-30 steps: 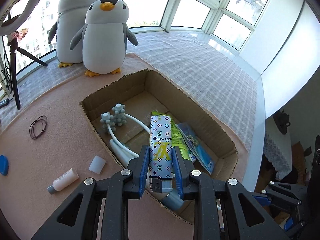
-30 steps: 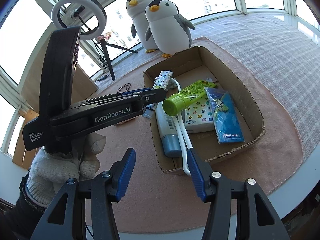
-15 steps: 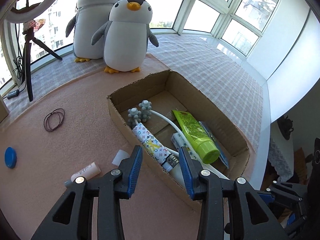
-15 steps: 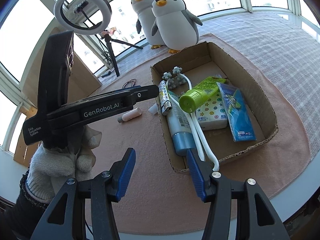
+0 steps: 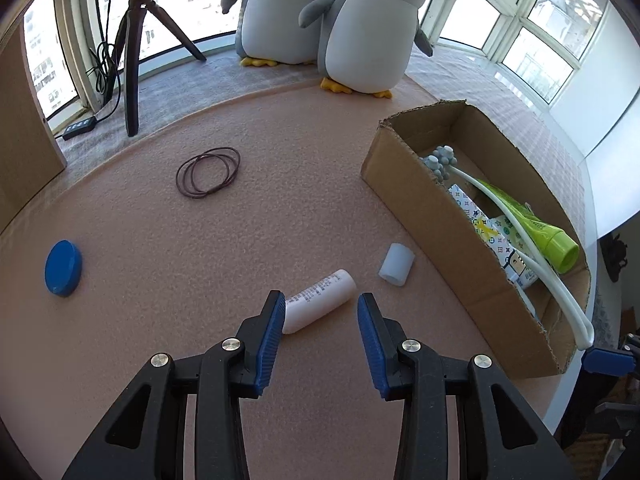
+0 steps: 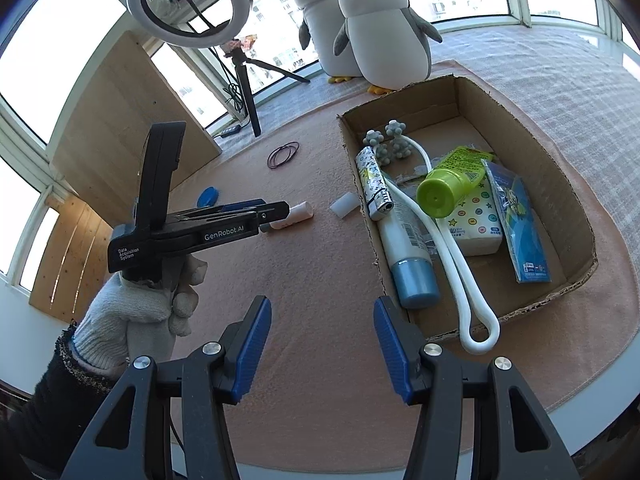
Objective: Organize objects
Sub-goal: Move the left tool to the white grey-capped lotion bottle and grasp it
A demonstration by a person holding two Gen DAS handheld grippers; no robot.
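In the left wrist view, a blue lid (image 5: 63,267) is lying at the left edge of the frame on the pink mat (image 5: 200,240), and a bundle of thin dark rings (image 5: 208,172) is sitting above centre-left. You are holding your left gripper (image 5: 321,307) with its jaws spread wide and nothing between them; the small white bottle (image 5: 319,299) is lying on its side just ahead of the tips, its near end hidden behind the left finger, so I cannot tell whether they are touching. A short white cap (image 5: 396,265) is resting just right of it. At the right of the frame the cardboard box (image 5: 424,216) is holding a patterned tube (image 5: 476,216), a green tube (image 5: 536,232) and a white looped massager (image 5: 532,256).

In the right wrist view, your gloved left hand (image 6: 136,312) is gripping the tool at lower left, and your right gripper (image 6: 322,316) at bottom centre is hanging wide open and empty, just left of the box's near corner.
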